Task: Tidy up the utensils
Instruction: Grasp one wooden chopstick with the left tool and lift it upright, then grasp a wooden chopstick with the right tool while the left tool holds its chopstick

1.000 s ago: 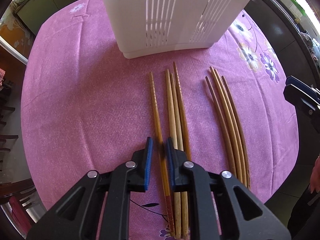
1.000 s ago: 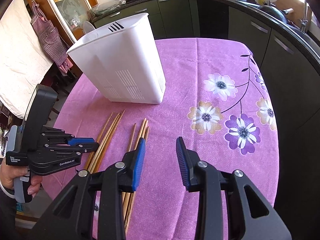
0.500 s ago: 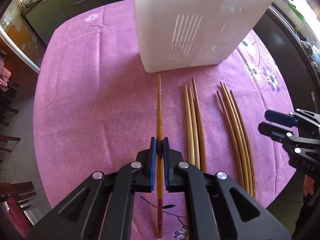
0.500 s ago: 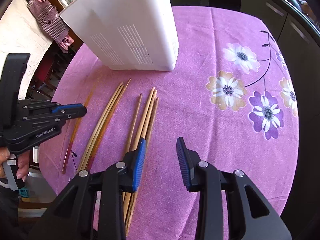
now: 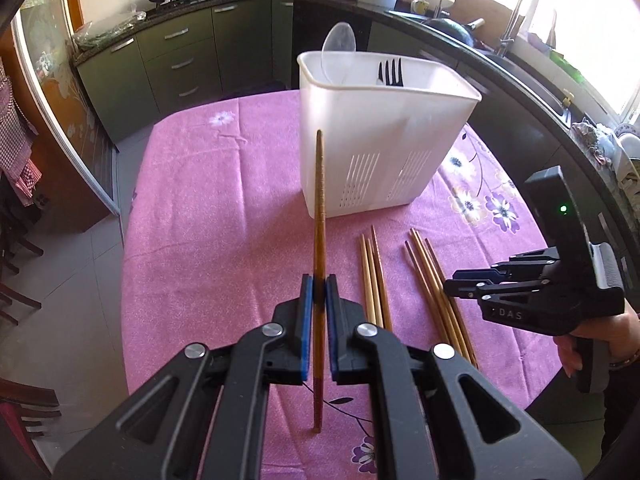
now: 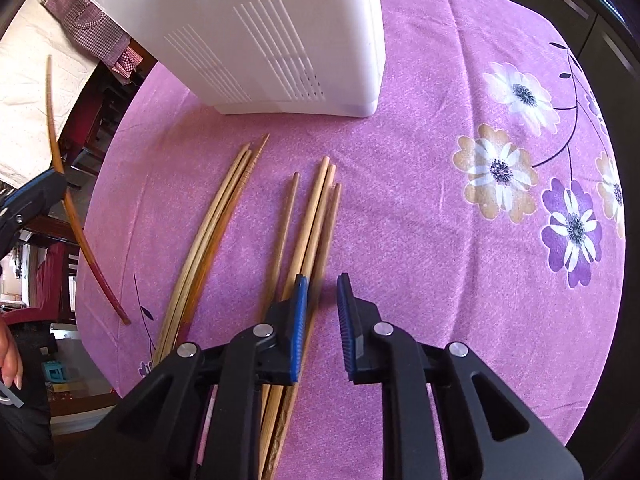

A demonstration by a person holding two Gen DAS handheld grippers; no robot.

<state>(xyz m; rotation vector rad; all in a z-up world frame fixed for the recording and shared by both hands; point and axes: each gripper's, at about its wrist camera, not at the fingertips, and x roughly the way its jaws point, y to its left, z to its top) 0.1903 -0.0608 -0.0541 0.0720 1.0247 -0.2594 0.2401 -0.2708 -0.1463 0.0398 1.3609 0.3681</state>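
My left gripper (image 5: 319,294) is shut on a brown chopstick (image 5: 319,208) and holds it lifted off the table, tip pointing at the white utensil holder (image 5: 384,140). That chopstick (image 6: 60,168) also shows at the left of the right wrist view. The holder contains a clear spoon (image 5: 339,46) and a black fork (image 5: 390,72). Two bunches of chopsticks lie on the pink tablecloth: a light one (image 5: 374,276) and a darker one (image 5: 438,292). My right gripper (image 6: 322,308) is open, low over the darker bunch (image 6: 316,216), with one stick between its fingers.
The pink floral tablecloth (image 6: 460,200) covers the table. The holder (image 6: 260,32) stands just beyond the chopsticks. Dark kitchen cabinets (image 5: 180,60) and a counter with pots ring the room. Chairs (image 5: 16,272) stand at the left.
My left gripper closed on one chopstick and raised it off the table, tilting up to face the holder. My right gripper moved down and forward over the darker bunch, still open.
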